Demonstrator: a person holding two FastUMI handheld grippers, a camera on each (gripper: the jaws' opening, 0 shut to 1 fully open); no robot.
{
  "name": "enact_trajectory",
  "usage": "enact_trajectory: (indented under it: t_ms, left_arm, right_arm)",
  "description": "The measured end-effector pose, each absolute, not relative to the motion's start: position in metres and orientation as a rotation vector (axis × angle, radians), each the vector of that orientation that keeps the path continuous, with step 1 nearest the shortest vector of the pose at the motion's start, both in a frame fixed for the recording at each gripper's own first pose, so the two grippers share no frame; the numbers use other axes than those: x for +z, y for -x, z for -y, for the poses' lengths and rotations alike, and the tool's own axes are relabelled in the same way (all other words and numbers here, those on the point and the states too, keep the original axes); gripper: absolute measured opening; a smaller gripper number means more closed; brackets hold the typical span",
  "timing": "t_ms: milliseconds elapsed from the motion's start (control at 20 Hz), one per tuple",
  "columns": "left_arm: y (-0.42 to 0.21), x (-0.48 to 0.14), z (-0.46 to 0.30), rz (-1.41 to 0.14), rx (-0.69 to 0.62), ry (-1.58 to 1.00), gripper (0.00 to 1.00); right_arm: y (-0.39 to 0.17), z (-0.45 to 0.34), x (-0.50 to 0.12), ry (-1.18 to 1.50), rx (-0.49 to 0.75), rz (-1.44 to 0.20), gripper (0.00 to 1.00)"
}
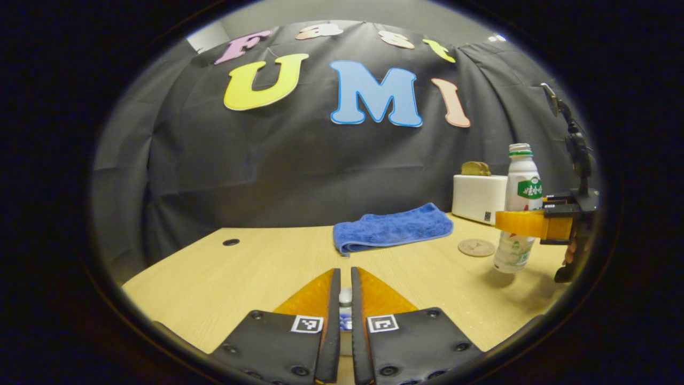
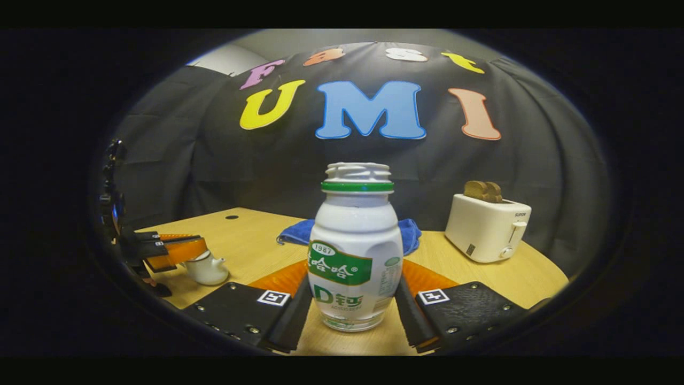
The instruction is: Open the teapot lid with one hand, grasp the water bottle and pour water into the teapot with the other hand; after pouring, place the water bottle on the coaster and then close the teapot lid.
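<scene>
The white water bottle [image 2: 355,251], capless with a green label, stands upright between my right gripper's fingers [image 2: 352,283], which press on both of its sides just above the table. In the left gripper view the same bottle [image 1: 522,184] is at the far right with the right gripper [image 1: 526,223] around its middle. My left gripper [image 1: 346,275] is shut on the small white knob of the teapot lid [image 1: 346,297]. The right gripper view shows the white teapot [image 2: 207,269] at the left, with the left gripper [image 2: 173,251] on top of it. A round coaster [image 1: 476,247] lies left of the bottle.
A folded blue towel [image 1: 393,227] lies at the back of the wooden table [image 1: 224,278]. A white toaster [image 2: 486,227] with bread in it stands at the back right. A small dark hole [image 1: 231,242] sits in the tabletop at the far left.
</scene>
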State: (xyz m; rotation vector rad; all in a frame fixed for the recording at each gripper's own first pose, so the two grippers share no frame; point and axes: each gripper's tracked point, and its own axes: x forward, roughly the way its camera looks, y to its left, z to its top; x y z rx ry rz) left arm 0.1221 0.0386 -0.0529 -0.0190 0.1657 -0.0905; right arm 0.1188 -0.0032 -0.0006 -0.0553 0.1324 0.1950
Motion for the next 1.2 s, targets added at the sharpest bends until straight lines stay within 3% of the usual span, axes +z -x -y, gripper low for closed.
enact_trajectory:
  t_ms: [50,100,150,250,300,450,600,650,700,850,1200]
  left_arm:
    - [-0.121,-0.051,-0.04,-0.157,-0.092,0.035,0.25]
    - [-0.119,-0.05,-0.041,-0.149,-0.094,0.041,0.16]
    - [-0.116,-0.048,-0.041,-0.143,-0.094,0.038,0.35]
    - [-0.109,-0.048,-0.042,-0.138,-0.088,0.034,0.29]
    - [-0.106,-0.045,-0.045,-0.122,-0.077,0.03,0.36]
    - [-0.082,-0.013,-0.048,-0.045,-0.073,0.045,0.4]
    - [-0.046,0.016,-0.051,0.025,-0.067,0.057,0.64]
    - [-0.035,0.024,-0.053,0.043,-0.066,0.06,0.65]
    - [-0.024,0.031,-0.055,0.059,-0.064,0.064,0.73]
    - [-0.005,0.044,-0.055,0.092,-0.062,0.077,0.79]
    - [-0.003,0.041,-0.053,0.089,-0.075,0.077,0.79]
  right_arm:
    - [-0.123,0.005,0.002,0.054,0.19,-0.13,0.73]
    - [-0.126,0.007,0.003,0.056,0.188,-0.13,0.72]
    - [-0.129,0.009,0.004,0.058,0.184,-0.13,0.72]
    - [-0.139,0.012,0.007,0.057,0.181,-0.127,0.72]
    - [-0.144,0.015,0.008,0.056,0.18,-0.123,0.72]
    - [-0.166,0.02,0.013,0.068,0.179,-0.121,0.72]
    - [-0.191,0.032,0.007,0.054,0.15,-0.13,0.72]
    - [-0.199,0.036,0.004,0.044,0.138,-0.134,0.72]
    - [-0.206,0.042,0.001,0.042,0.123,-0.138,0.72]
    - [-0.225,0.053,-0.01,0.041,0.081,-0.139,0.72]
    - [-0.238,0.066,-0.028,0.007,0.03,-0.148,0.73]
